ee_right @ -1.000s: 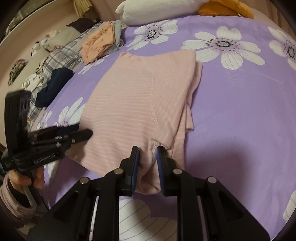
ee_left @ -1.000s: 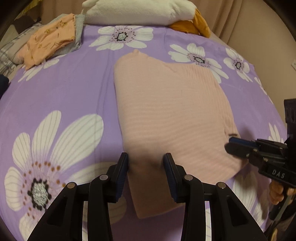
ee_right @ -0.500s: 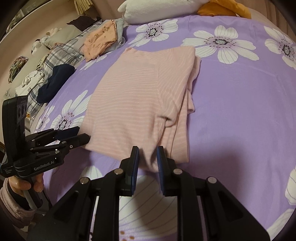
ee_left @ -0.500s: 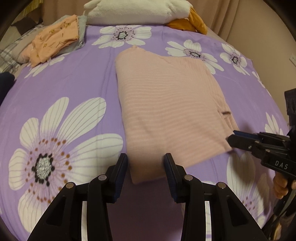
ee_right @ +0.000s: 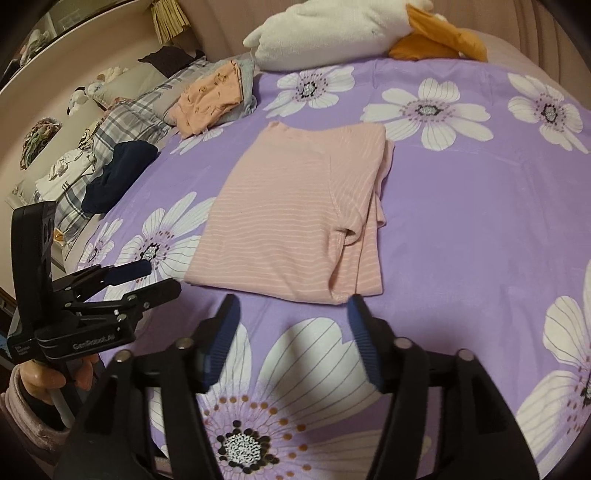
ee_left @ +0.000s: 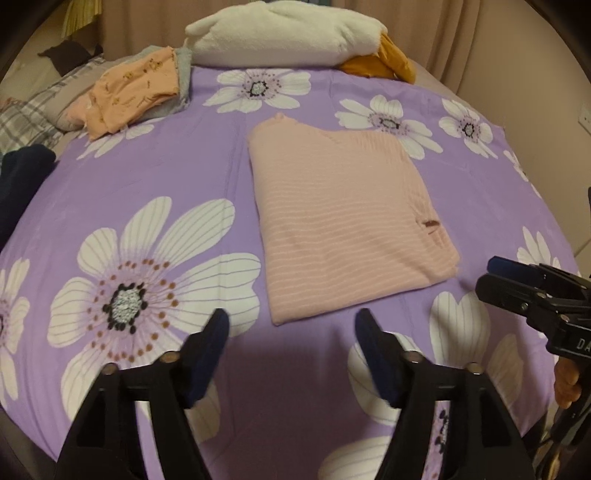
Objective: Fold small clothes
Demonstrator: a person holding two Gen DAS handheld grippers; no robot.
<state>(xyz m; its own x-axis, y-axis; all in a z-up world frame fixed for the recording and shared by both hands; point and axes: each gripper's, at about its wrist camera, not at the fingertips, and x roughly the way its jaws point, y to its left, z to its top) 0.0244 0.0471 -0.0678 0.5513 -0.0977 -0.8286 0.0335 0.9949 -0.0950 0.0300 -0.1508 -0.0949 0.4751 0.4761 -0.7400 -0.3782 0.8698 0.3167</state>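
Note:
A pink striped shirt (ee_left: 343,225) lies folded flat on the purple flowered bedspread (ee_left: 155,173); it also shows in the right wrist view (ee_right: 295,221), with a folded sleeve along its right side. My left gripper (ee_left: 291,325) is open and empty, just short of the shirt's near edge. My right gripper (ee_right: 291,314) is open and empty, just short of the shirt's near right corner. Each gripper shows in the other's view: the right one at the right edge (ee_left: 495,273), the left one at the left (ee_right: 147,277).
A folded orange and grey pile (ee_left: 140,88) lies at the back left, a white plush toy (ee_left: 284,33) with an orange part (ee_left: 384,62) at the head. A dark navy garment (ee_right: 118,173) and plaid bedding (ee_right: 125,118) lie left.
Both grippers let go of the shirt's near edge, opened wide and pulled back toward me. The shirt now lies flat, apart from both.

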